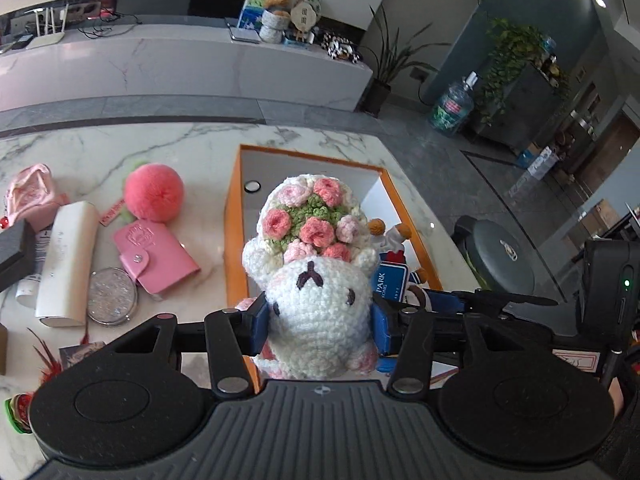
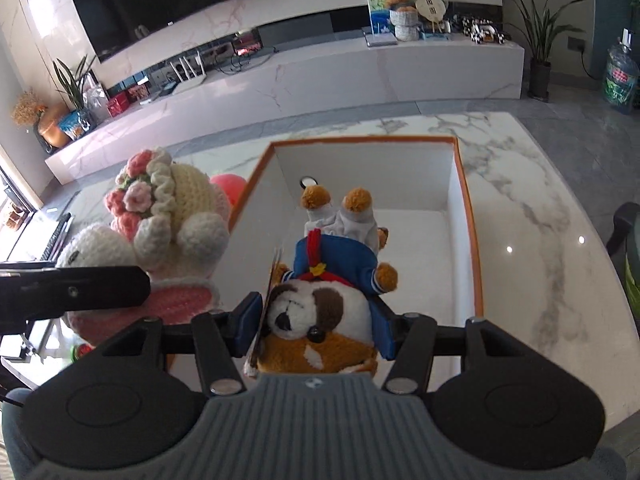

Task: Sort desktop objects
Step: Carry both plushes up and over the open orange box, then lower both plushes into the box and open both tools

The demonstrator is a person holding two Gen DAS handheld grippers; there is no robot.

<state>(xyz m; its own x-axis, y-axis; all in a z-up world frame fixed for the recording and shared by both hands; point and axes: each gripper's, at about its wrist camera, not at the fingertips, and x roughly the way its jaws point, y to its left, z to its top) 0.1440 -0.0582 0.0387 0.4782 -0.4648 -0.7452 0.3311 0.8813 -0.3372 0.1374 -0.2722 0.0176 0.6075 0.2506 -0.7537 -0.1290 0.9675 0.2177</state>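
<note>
My left gripper (image 1: 319, 320) is shut on a white crochet bear (image 1: 316, 292) that holds a bouquet of pink flowers. It hangs above the left part of the orange-rimmed white box (image 1: 236, 216). My right gripper (image 2: 316, 322) is shut on the head of a brown-and-white plush dog (image 2: 316, 312) in a blue sailor jacket, feet pointing away, above the box (image 2: 466, 200) interior. In the right wrist view the crochet bear (image 2: 176, 208) and the left gripper's black finger (image 2: 80, 288) show at left. The plush dog (image 1: 394, 268) peeks out behind the bear in the left wrist view.
On the marble table (image 1: 120, 148) left of the box lie a pink pompom (image 1: 154, 192), a pink card wallet (image 1: 154, 256), a round glitter mirror (image 1: 112, 296), a white case (image 1: 68, 256) and a pink pouch (image 1: 30, 192). A black stool (image 1: 500, 256) stands at right.
</note>
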